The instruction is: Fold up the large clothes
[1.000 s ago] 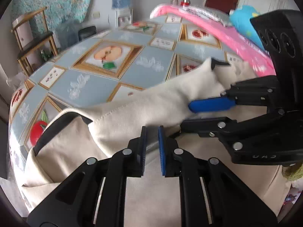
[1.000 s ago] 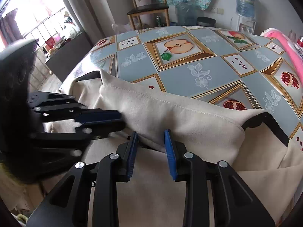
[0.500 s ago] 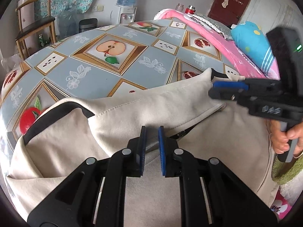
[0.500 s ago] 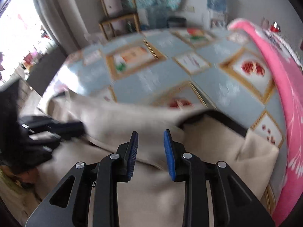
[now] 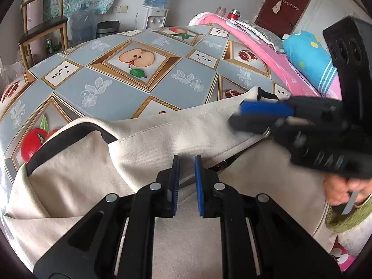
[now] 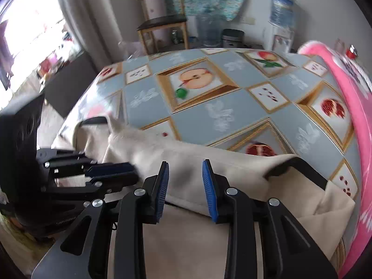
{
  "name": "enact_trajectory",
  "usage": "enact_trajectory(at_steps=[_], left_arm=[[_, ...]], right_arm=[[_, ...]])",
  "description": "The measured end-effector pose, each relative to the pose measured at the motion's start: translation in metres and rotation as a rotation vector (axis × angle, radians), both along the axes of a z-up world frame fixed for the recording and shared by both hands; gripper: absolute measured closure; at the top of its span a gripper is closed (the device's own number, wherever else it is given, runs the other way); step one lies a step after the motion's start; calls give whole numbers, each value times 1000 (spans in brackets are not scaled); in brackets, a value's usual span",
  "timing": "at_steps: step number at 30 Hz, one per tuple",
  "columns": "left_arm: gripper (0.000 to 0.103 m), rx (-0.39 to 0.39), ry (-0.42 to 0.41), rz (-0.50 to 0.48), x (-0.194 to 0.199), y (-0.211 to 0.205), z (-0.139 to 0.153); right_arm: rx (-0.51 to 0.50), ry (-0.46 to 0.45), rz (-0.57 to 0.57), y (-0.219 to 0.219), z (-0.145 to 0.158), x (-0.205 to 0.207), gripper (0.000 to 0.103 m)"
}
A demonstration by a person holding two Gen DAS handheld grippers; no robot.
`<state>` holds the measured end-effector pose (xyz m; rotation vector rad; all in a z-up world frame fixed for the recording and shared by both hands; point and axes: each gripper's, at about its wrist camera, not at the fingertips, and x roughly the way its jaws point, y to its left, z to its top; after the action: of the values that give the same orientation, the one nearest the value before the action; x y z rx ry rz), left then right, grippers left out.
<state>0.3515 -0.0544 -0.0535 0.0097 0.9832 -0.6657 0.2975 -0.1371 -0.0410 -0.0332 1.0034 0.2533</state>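
Note:
A large cream garment [image 5: 162, 134] with black trim [image 5: 69, 137] lies on the near part of the table, one layer folded over toward me. My left gripper [image 5: 186, 174] is shut on the near edge of that folded layer, with a thin slit showing between its blue pads. In the right wrist view the left gripper [image 6: 111, 172] sits at the left end of the fold. My right gripper [image 6: 186, 183] stands open with the garment's [image 6: 209, 162] fold edge lying between its pads, farther right along the same edge. The left wrist view shows the right gripper [image 5: 253, 116] blurred, near the garment's far right corner.
The table [image 5: 116, 93] wears a blue-grey cloth with fruit pictures. Pink bedding [image 5: 255, 44] and a blue pillow [image 5: 304, 55] border its right side. A wooden chair [image 5: 41, 28] and a water dispenser [image 5: 155, 7] stand behind. A hand [image 5: 341, 190] holds the right gripper's handle.
The right gripper slid from just beside the left gripper out to the right along the fold edge. The left gripper kept its hold in place, rolling slightly.

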Motion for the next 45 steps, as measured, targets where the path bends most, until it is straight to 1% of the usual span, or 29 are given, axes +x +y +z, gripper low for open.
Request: enact_trajectory(at_steps=[1, 2, 5, 6, 7, 9, 10, 12, 14, 15, 17, 19, 21, 22, 23, 24, 25, 26, 27, 29, 30, 32, 34, 36, 40, 42, 43, 44, 45], left_arm=[[90, -1, -1, 10, 0, 2, 1], [90, -12, 0, 23, 0, 5, 2], [90, -69, -7, 60, 1, 19, 9], [90, -75, -11, 87, 2, 24, 10], [90, -61, -6, 107, 4, 27, 9], [91, 0, 32, 145, 11, 29, 0], [92, -16, 31, 149, 11, 32, 0], [92, -18, 32, 149, 11, 32, -2], [92, 3, 20, 145, 10, 29, -1], [92, 9, 17, 144, 9, 28, -1], [92, 12, 17, 144, 9, 28, -1], [91, 22, 20, 150, 9, 29, 1], [90, 28, 9, 167, 3, 33, 9], [86, 23, 5, 172, 0, 35, 15], [81, 25, -4, 176, -6, 38, 23], [78, 30, -16, 177, -12, 42, 29], [73, 36, -36, 179, -22, 47, 41], [64, 38, -50, 185, -31, 53, 51], [60, 38, -61, 193, -42, 61, 61], [42, 25, -84, 202, -66, 77, 78], [37, 24, -102, 205, -81, 87, 87], [23, 38, -134, 223, -113, 108, 97], [20, 40, -145, 241, -141, 127, 100], [20, 37, -134, 265, -168, 146, 95], [20, 35, -89, 338, -222, 178, 68], [20, 16, -73, 356, -237, 187, 56], [22, -1, -55, 362, -244, 190, 49], [28, -10, -41, 371, -250, 192, 44], [30, -10, -32, 375, -254, 193, 39]], right_arm=[[-15, 6, -2, 4, -9, 2, 73], [-17, -24, -1, 4, -11, -1, 73], [-4, -8, -8, 2, -9, -1, 73], [-11, -6, -5, 2, -9, 0, 73], [-21, -4, -5, 3, -7, -1, 73], [-15, -16, -9, 3, 0, -4, 73], [-11, -34, -13, 1, 6, -7, 73], [-34, -41, -26, 1, 5, -9, 73], [-48, -13, -27, 1, -8, -4, 69], [-51, -27, -23, 2, -11, -4, 68], [-58, -12, -28, 2, -8, -3, 67], [-38, 4, -51, -1, 3, -5, 66], [-22, -27, -53, -4, 23, -19, 57], [-21, -43, -55, -5, 31, -26, 47], [-17, -60, -53, -6, 40, -36, 42], [-9, -77, -50, -9, 52, -49, 40], [-4, -87, -50, -11, 59, -58, 34], [1, -92, -52, -13, 65, -68, 30], [10, -95, -54, -16, 72, -83, 28], [25, -100, -50, -18, 79, -104, 24], [33, -99, -45, -18, 81, -119, 23], [49, -99, -35, -15, 82, -143, 22], [85, -86, -12, -11, 76, -165, 21], [120, -52, 11, -2, 63, -187, 21], [119, 3, 46, 20, 33, -214, 20], [120, 34, 54, 30, 20, -222, 21], [129, 59, 57, 35, 11, -224, 21], [130, 71, 55, 37, 6, -225, 20], [131, 83, 53, 39, 2, -226, 21]])
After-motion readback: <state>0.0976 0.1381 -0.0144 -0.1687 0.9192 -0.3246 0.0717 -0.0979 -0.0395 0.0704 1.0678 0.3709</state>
